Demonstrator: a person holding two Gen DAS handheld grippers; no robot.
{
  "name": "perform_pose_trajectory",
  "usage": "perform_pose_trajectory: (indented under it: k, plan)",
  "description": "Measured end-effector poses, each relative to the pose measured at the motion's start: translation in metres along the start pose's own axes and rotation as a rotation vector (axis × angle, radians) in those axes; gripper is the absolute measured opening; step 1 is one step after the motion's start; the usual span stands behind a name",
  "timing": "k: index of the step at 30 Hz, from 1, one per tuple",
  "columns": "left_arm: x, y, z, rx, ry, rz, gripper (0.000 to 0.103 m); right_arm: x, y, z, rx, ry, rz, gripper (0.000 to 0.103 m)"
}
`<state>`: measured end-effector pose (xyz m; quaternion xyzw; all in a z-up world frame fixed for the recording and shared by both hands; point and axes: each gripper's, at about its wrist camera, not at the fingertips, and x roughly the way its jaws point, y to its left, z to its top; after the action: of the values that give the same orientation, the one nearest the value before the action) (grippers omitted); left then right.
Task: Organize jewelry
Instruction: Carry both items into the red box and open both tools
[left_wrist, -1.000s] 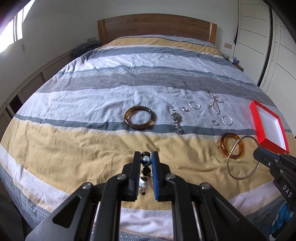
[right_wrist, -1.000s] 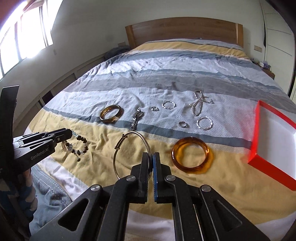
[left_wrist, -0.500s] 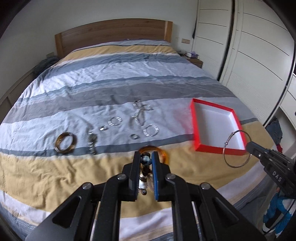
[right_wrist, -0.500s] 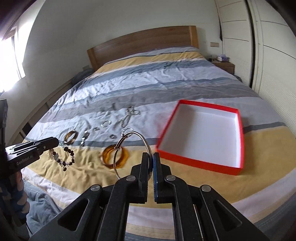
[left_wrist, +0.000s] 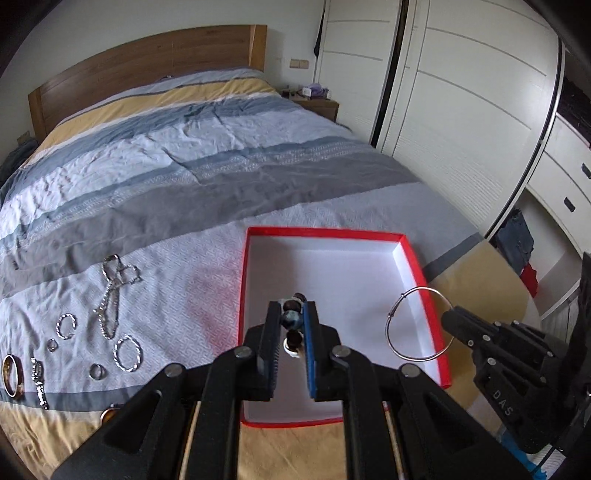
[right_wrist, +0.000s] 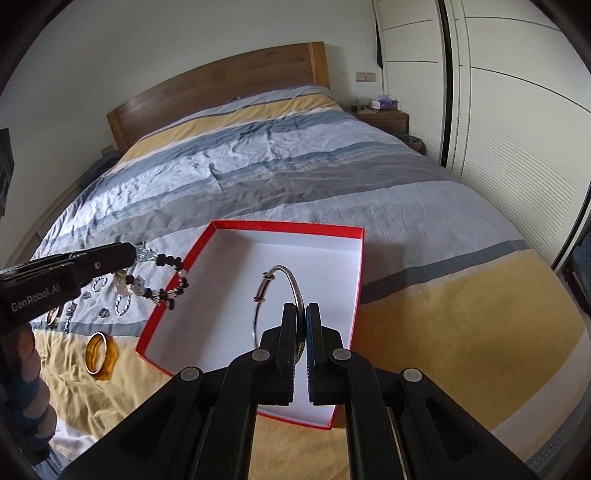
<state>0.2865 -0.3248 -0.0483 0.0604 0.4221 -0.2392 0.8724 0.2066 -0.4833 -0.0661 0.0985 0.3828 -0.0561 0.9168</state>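
My left gripper (left_wrist: 291, 321) is clamped on the beaded bracelet (right_wrist: 162, 273), my right gripper (right_wrist: 301, 319) on the silver bangle (right_wrist: 280, 295); both hang over the red box (left_wrist: 421, 266), the bangle toward its right wall, so each release drops straight down

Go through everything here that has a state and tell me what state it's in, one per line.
Left gripper: shut on the beaded bracelet, held in the air.
Right gripper: shut on the silver bangle, held above the box.
Red box: open, nothing inside.
Amber bangle: lying on the bedspread.
Silver chain: lying loose on the bedspread.
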Motion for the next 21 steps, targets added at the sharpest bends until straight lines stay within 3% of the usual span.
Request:
perform_pose_trajectory:
  k: [7,17,20,21]
  plan:
    - [0.061,0.017,-0.049,-0.001,0.144,0.057,0.011,0.043,-0.005,-0.020,-0.019,0.089,0.000,0.005]
    - [0.060,0.015,-0.060,-0.010,0.158,0.036,0.012,0.053,-0.004,-0.032,-0.046,0.140,-0.034,0.006]
    - [0.057,0.016,-0.061,-0.038,0.162,0.011,0.014,0.047,0.000,-0.032,-0.059,0.140,-0.039,0.013]
    - [0.053,0.016,-0.062,-0.049,0.157,0.002,0.016,0.043,0.001,-0.032,-0.058,0.133,-0.041,0.022]
